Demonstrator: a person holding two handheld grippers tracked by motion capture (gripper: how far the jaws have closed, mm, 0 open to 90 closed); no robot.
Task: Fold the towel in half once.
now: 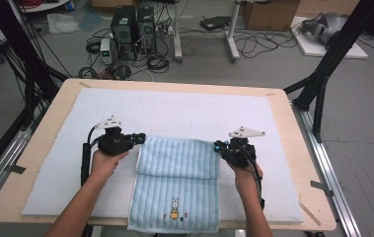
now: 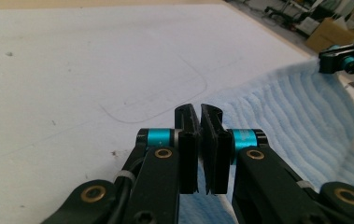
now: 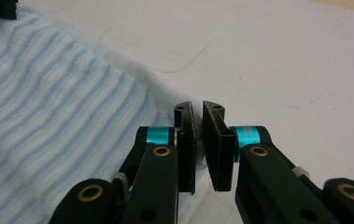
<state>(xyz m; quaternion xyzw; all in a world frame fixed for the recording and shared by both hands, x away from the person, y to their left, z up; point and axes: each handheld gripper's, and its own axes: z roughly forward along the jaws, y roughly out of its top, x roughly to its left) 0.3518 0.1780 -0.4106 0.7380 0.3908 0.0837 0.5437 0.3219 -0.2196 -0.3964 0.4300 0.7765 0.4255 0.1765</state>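
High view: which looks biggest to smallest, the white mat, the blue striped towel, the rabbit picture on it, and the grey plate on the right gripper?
1. White mat
2. Blue striped towel
3. Grey plate on the right gripper
4. Rabbit picture, slightly smaller than the plate; a close call.

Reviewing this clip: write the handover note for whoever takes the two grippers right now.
Left gripper: shut on the far left corner of the blue striped towel.
Right gripper: shut on the towel's far right corner.
Towel: lies on the white mat; its far edge is held up between the two grippers, and its near end with the rabbit picture hangs over the table's front edge.
Done: both far corners gripped and raised.
Left: probably carry the far edge toward the near end to complete the fold, then release.
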